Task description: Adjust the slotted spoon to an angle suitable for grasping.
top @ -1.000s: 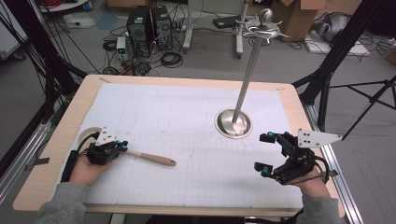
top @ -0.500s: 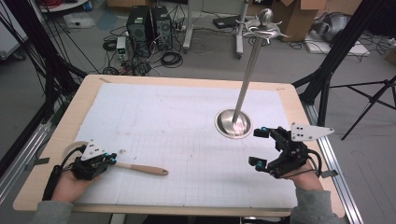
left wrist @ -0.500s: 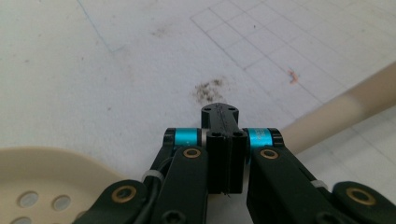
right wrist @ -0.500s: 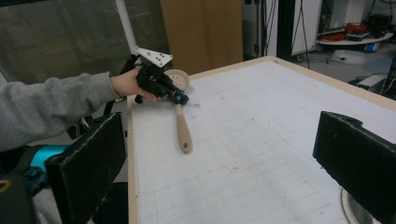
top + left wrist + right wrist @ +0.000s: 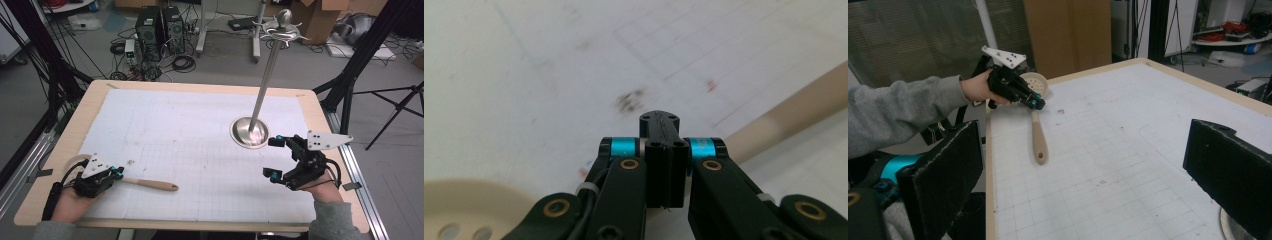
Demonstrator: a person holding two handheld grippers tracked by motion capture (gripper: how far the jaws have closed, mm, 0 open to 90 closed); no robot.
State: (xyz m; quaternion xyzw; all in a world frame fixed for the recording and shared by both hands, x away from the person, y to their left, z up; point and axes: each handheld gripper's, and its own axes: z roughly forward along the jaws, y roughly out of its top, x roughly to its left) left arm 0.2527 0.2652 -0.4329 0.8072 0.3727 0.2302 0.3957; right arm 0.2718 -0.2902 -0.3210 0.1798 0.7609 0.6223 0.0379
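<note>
My left gripper (image 5: 118, 173) has slid back toward the near left corner of the table (image 5: 200, 87) since a second ago, and the wooden spoon (image 5: 150, 184) has come along with it. The spoon now sits farther from the metal stand (image 5: 250, 131) than before. My left gripper's jaws are pressed tight together — in the left gripper view they meet with no gap. The spoon's handle passes just beside and under them there, and I cannot tell if they pinch it. The spoon's round bowl with small holes is under my left hand (image 5: 75, 202), and its handle points across the white mat toward the stand's side. My right gripper (image 5: 277, 157) is just beside the stand's round foot, on the near right side — its jaws are spread wide with nothing between them.
</note>
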